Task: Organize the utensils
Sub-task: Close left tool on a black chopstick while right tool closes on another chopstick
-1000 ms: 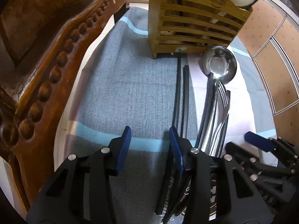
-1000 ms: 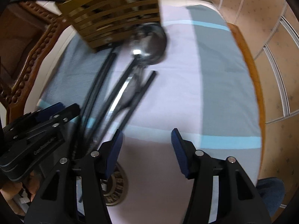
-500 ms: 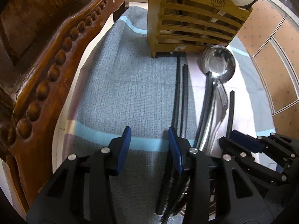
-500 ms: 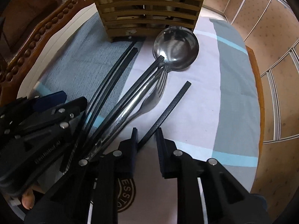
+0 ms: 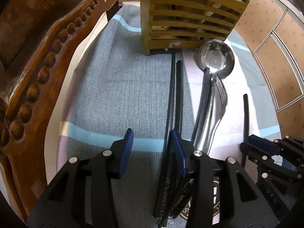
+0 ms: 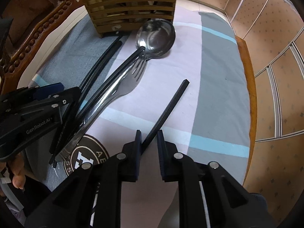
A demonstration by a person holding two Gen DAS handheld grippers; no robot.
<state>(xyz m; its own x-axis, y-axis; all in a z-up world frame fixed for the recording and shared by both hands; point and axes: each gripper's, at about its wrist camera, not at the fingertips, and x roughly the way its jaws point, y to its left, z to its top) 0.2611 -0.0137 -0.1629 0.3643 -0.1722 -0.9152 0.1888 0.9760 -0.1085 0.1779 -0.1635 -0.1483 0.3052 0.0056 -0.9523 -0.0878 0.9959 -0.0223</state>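
Right gripper pinching a black chopstick at its near end; left gripper spread, nothing between

Black chopstick, silver ladle, grey-and-lilac blue-striped cloth

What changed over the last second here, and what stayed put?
The right gripper swung in and its jaws have just been closing on one black chopstick, now pulled apart from the pile. The left gripper, open, the ladle, fork and wooden holder stayed put.
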